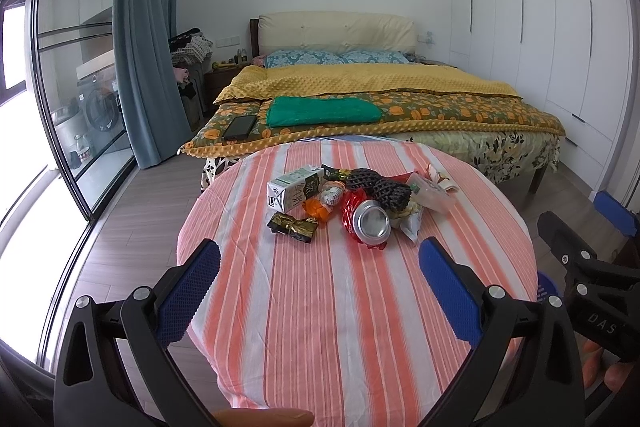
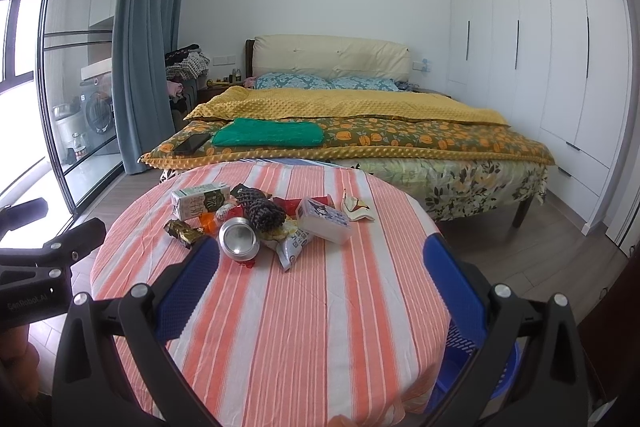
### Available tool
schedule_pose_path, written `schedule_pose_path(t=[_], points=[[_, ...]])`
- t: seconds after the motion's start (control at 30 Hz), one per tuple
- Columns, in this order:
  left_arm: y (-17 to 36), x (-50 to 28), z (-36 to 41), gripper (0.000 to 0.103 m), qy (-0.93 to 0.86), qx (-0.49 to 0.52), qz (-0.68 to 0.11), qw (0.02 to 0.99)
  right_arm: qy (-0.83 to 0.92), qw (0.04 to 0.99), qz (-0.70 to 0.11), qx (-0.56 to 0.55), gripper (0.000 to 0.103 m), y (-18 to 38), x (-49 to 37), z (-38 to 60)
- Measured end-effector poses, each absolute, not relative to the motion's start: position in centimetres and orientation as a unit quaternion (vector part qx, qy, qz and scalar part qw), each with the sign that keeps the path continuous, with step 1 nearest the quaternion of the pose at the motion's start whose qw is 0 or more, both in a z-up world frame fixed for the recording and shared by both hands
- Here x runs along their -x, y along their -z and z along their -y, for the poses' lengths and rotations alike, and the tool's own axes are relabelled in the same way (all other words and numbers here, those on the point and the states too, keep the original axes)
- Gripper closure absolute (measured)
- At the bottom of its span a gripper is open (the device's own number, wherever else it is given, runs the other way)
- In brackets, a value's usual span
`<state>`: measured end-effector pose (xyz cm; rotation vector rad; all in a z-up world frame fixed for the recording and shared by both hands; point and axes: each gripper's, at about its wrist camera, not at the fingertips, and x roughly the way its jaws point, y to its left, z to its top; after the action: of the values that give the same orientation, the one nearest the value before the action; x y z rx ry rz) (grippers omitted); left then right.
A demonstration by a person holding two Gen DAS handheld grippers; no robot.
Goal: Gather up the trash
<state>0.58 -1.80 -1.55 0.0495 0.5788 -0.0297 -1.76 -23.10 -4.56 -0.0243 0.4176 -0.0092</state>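
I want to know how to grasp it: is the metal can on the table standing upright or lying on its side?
Lying on its side. The can shows its round silver end face toward both cameras, resting among wrappers on the striped tablecloth.

can (image 1: 371, 223): shiny metal | tablecloth (image 1: 320, 327): matt cloth (creased)

We see a round table (image 1: 360, 327) covered with an orange-and-white striped cloth. Directly on it lies a cluster of trash: a green-and-white drink carton (image 1: 294, 189), a crushed can (image 1: 371, 221) on its side, a gold-and-black wrapper (image 1: 294, 225) just beside the carton, black foam netting (image 1: 384, 187), a clear plastic box (image 1: 430, 193), and a white snack bag (image 2: 294, 247) near the can.
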Motion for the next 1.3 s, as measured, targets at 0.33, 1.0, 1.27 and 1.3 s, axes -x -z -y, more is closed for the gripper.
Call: schedule_pose_path(t=[0.33, 1.0, 1.27, 1.3], points=[[1.46, -0.58, 2.00, 0.004, 0.015, -0.025, -0.285, 0.958, 0.004, 0.978, -0.207, 0.013, 0.005, 4.51, 1.83, 23.18], [1.46, -0.60, 2.10, 0.004, 0.015, -0.025, -0.285, 0.958, 0.004, 0.978, -0.206, 0.013, 0.005, 4.51, 1.86, 23.20], [1.42, -0.60, 2.01, 0.004, 0.015, -0.025, -0.286, 0.958, 0.005, 0.978, -0.206, 0.014, 0.005, 4.47, 1.87, 23.19], [1.42, -0.60, 2.01, 0.004, 0.015, -0.025, -0.286, 0.958, 0.004, 0.978, -0.207, 0.013, 0.005, 4.50, 1.89, 23.17]])
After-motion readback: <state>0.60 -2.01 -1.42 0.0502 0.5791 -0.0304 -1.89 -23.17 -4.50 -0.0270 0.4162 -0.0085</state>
